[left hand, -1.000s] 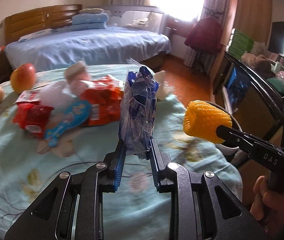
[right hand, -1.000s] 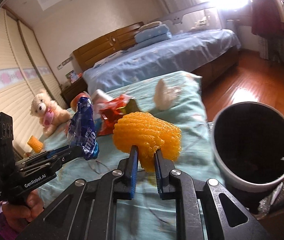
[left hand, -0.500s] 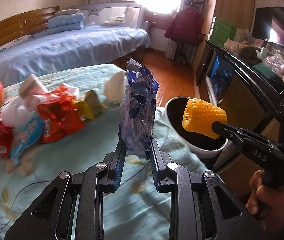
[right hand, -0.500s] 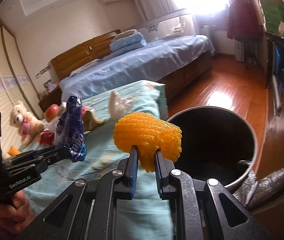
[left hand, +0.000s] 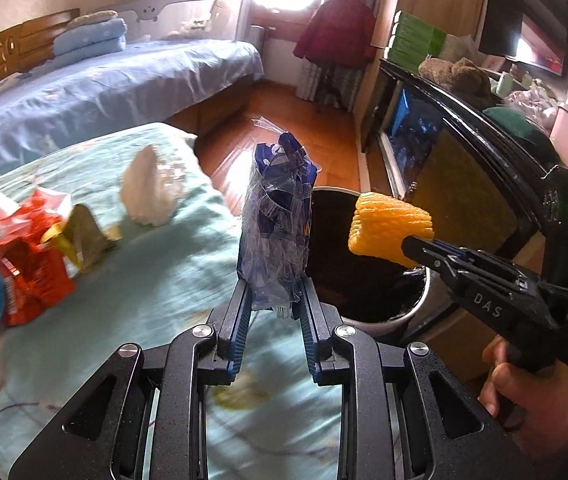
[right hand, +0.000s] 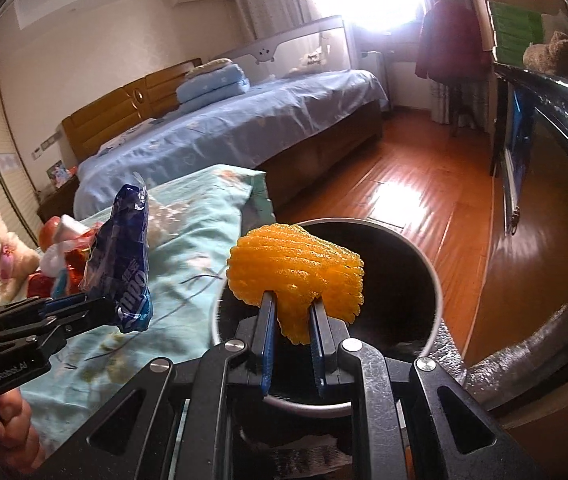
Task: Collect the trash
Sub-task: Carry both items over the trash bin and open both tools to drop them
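Note:
My left gripper point(left hand: 275, 300) is shut on a crumpled blue wrapper point(left hand: 278, 220), held upright near the bed's edge; the wrapper also shows in the right wrist view point(right hand: 124, 258). My right gripper point(right hand: 292, 308) is shut on a yellow corn-cob piece point(right hand: 298, 276), held above the open mouth of a round bin point(right hand: 430, 264) with a black liner. In the left wrist view the corn point(left hand: 388, 226) hangs over the bin point(left hand: 420, 300), which stands on the floor beside the bed.
Red snack bags point(left hand: 32, 264), a yellow-green wrapper point(left hand: 80, 234) and a white crumpled tissue point(left hand: 148, 194) lie on the teal bedspread point(left hand: 156, 280). A teddy bear point(right hand: 0, 248) sits at far left. A dark cabinet point(left hand: 464, 152) stands right of the bin.
Both grippers have swung right with their loads, away from the trash pile. The corn now hangs over the bin's mouth, and the blue wrapper is at the bed's edge beside the bin.

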`<state>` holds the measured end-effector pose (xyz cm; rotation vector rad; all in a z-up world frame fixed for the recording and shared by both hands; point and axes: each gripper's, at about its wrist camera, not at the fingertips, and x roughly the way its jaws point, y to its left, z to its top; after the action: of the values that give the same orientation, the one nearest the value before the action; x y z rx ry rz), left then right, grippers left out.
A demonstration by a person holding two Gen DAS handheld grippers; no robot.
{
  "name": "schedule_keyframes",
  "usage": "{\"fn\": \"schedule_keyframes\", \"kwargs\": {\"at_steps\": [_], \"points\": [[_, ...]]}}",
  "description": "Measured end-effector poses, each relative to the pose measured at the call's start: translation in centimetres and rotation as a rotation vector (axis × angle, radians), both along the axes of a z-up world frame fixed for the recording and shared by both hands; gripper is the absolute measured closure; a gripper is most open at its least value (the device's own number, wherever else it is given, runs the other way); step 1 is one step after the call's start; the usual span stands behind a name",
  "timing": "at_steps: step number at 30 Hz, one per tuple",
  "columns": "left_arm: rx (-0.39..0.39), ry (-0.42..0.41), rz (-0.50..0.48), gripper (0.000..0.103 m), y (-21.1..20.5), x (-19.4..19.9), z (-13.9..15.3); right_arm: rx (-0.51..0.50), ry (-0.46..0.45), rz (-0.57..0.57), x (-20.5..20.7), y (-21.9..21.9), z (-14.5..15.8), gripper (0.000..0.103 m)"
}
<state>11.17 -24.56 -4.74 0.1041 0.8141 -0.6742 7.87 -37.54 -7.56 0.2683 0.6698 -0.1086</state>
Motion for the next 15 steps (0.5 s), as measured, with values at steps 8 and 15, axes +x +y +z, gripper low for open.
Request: {"fn": "schedule_keyframes", "kwargs": {"at_steps": [8,15], "points": [[0.014,0.037,-0.05,0.08,-3.3,1.1,-0.8,-0.01,0.021,-0.027,0.6,-1.8,-0.3,0.087],[0.022,0.067,-0.081,0.08,-4.7,1.8,-1.6,-0.024,0.043,-0.029,1.4,-2.3,-0.7,0.087]]}}
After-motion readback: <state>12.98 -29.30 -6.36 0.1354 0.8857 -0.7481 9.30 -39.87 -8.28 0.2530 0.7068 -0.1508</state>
